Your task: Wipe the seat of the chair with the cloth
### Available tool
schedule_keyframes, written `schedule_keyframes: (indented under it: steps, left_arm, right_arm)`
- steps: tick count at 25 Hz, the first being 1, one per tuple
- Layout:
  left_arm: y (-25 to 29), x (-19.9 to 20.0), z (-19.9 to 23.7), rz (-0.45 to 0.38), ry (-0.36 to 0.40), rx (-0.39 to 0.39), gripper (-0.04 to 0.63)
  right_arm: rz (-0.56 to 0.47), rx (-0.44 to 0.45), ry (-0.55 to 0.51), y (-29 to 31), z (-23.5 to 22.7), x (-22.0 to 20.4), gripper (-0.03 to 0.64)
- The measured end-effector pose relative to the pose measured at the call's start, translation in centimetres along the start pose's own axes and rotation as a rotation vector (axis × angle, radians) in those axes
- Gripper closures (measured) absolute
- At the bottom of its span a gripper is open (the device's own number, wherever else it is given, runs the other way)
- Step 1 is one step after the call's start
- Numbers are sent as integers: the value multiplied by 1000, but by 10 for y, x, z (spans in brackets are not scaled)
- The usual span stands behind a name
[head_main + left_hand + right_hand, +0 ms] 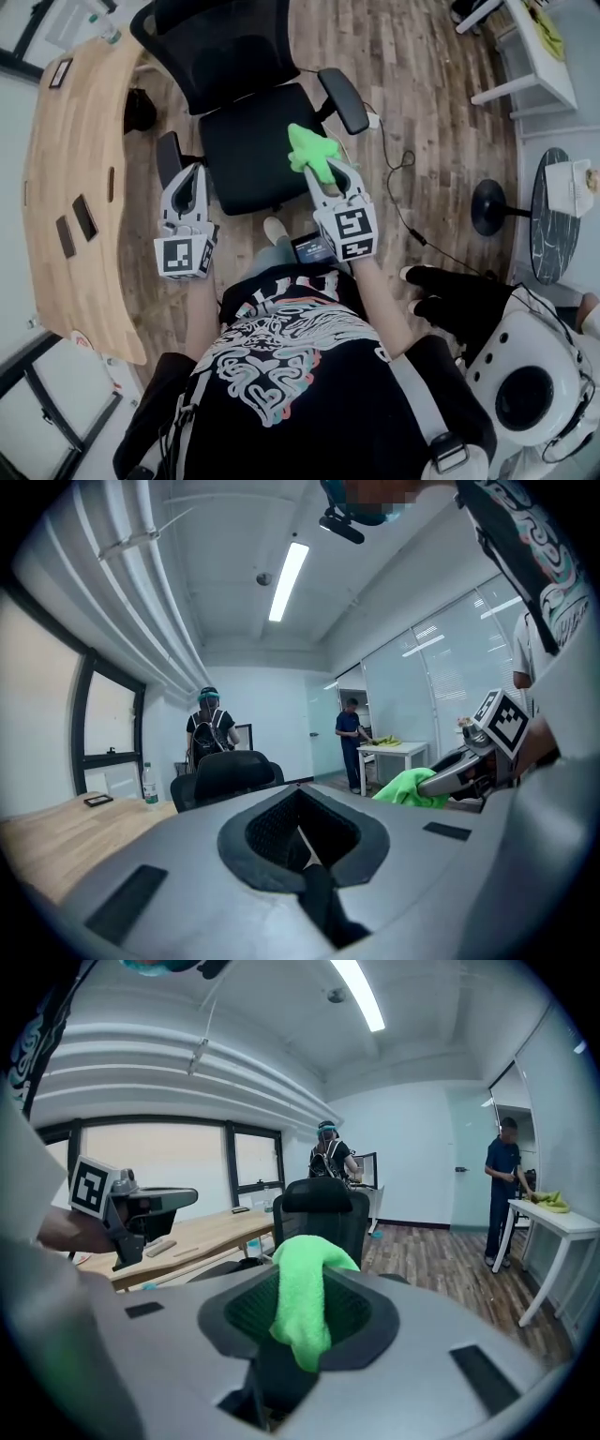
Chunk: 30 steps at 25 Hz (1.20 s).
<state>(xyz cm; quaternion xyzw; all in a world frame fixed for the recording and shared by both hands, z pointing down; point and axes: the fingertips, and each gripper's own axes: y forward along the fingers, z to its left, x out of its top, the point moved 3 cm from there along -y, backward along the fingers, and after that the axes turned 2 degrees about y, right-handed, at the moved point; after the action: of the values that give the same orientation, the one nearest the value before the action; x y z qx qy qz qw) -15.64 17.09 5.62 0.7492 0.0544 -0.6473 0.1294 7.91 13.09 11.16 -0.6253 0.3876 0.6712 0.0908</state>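
Observation:
The black office chair stands in front of me, its seat facing up. A bright green cloth hangs over the seat's front right part; whether it touches the seat I cannot tell. My right gripper is shut on the cloth, which spills out between its jaws in the right gripper view. The left gripper hovers by the chair's left armrest, shut with nothing in it. In the left gripper view the cloth shows at the right, and the chair back lies ahead.
A curved wooden desk with small dark items runs along the left. A cable trails over the wood floor right of the chair. A round dark table and a white table stand at the right. A second person crouches at lower right.

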Motion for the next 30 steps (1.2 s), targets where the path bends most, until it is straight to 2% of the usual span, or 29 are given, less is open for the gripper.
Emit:
schedule_keyframes:
  steps: [5, 9, 16, 23, 26, 30]
  left_arm:
    - [22, -13, 14, 11, 1, 2, 594]
    - [45, -17, 0, 40, -32, -14, 594]
    - [84, -17, -18, 84, -21, -14, 594]
    - [108, -48, -32, 142, -9, 6, 594]
    - [107, -65, -33, 161, -49, 19, 594]
    - [106, -87, -32, 191, -75, -4, 594]
  right_arm:
    - [49, 18, 9, 34, 3, -10, 509]
    - [53, 59, 7, 38, -6, -6, 509]
    - [47, 71, -3, 48, -42, 3, 509]
    - [77, 87, 13, 70, -73, -28, 509]
    - [116, 77, 1, 77, -81, -46, 509]
    - [163, 56, -18, 84, -81, -67, 509]
